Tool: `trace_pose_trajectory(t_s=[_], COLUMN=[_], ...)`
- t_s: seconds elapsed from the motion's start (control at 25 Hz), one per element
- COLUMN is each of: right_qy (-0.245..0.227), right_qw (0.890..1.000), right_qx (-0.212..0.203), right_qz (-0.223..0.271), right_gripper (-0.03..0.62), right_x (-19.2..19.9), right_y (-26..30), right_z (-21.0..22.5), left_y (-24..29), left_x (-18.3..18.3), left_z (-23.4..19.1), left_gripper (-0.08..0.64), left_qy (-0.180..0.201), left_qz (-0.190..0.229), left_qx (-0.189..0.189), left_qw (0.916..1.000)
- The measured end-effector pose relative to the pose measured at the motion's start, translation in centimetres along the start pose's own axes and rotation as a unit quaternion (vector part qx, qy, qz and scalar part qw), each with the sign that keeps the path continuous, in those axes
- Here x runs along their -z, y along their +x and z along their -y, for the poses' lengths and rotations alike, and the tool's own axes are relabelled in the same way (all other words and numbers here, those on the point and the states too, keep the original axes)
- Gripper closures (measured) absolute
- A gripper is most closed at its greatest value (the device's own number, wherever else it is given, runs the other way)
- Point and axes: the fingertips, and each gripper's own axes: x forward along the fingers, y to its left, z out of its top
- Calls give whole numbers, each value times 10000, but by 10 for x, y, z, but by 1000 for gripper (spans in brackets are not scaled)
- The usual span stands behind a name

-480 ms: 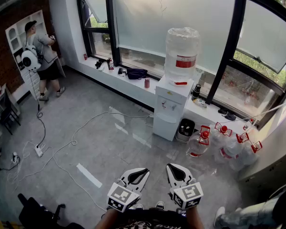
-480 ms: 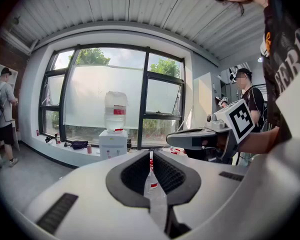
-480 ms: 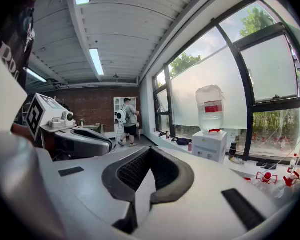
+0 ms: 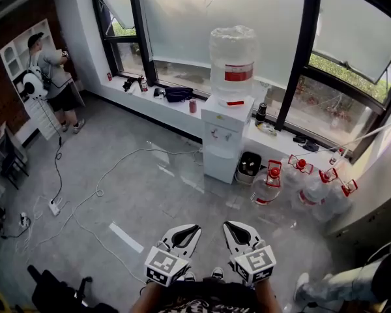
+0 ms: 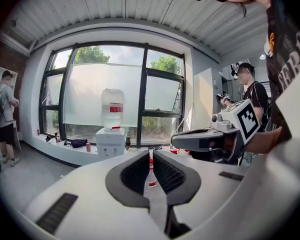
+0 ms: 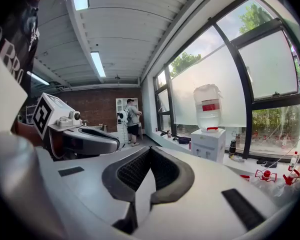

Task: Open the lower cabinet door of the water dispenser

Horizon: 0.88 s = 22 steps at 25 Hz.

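In the head view, the water dispenser stands against the window ledge at upper centre, a big water bottle on top. Its lower cabinet door looks flush and closed. The left tool and right tool sit side by side at the bottom centre of the frame, both aimed toward the dispenser, with a broad stretch of grey floor between them and it. Spare bottles cluster on the floor right of the dispenser, and another person stands at the upper left. In the left gripper view, that tool's jaws stand almost together, leaving only a thin slit through which a distant bottle shows. Nothing is pinched, and the dispenser is small, left of centre. In the right gripper view, the jaws are pressed together at the tips and empty, with the dispenser right of centre and well apart from them. By my reading the task has hardly begun. No tool is near the door, so the approach, the catch on the door's edge and the pull are all left to do.
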Motion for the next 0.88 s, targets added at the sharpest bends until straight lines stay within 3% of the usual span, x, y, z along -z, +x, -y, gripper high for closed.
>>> trace_pose_trajectory(t_s=[0.28, 0.52, 0.88], right_qy=[-49, 90, 405], right_qw=[9998, 9999, 9991], right_qx=[-177, -29, -23], right_qz=[-100, -138, -143], right_gripper=[578, 578, 579], right_x=[15, 19, 45], right_y=[-19, -36, -36], right_z=[21, 44, 68], left_y=[23, 33, 45], left_x=[0, 8, 7], left_z=[13, 27, 29], left_gripper=[540, 540, 540], left_qy=[-72, -236, -37], left_qz=[-26, -121, -399], left_qx=[-153, -323, -367], left_qw=[9999, 9991, 9985])
